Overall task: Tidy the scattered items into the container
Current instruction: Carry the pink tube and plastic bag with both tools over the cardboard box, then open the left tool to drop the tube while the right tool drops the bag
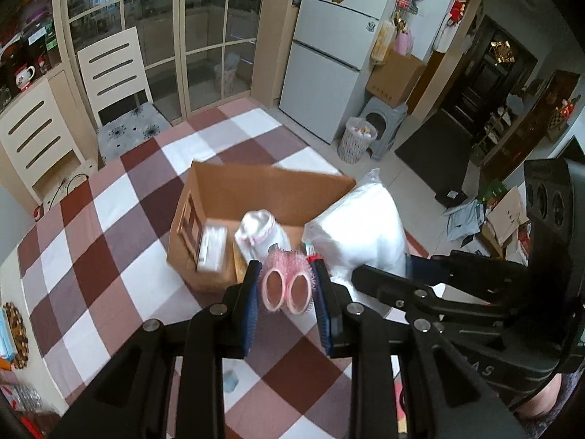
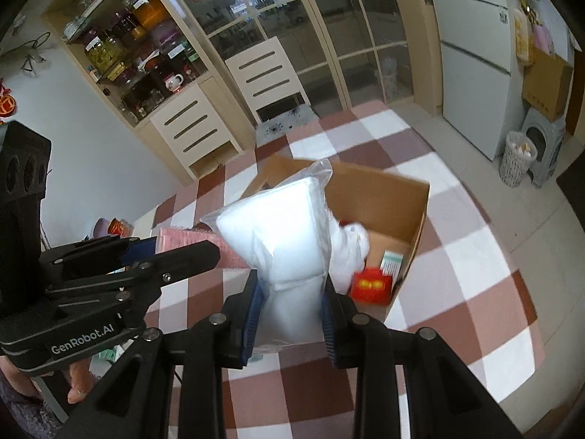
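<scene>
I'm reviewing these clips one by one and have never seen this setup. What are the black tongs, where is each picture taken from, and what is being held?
No robot is present: a person holds one hand-operated pair of tongs in each hand, and a fisheye camera on each looks forward along its two fingers. So one picture is from the left tongs, the other from the right.

The left tongs are shut on a pair of pink hair rollers. The right tongs are shut on a clear bag of white padding, held above the near edge of the box.

Below is a table with a checked cloth. On it stands an open cardboard box that already holds a white sock-like item, a small white pack and a red packet.
</scene>
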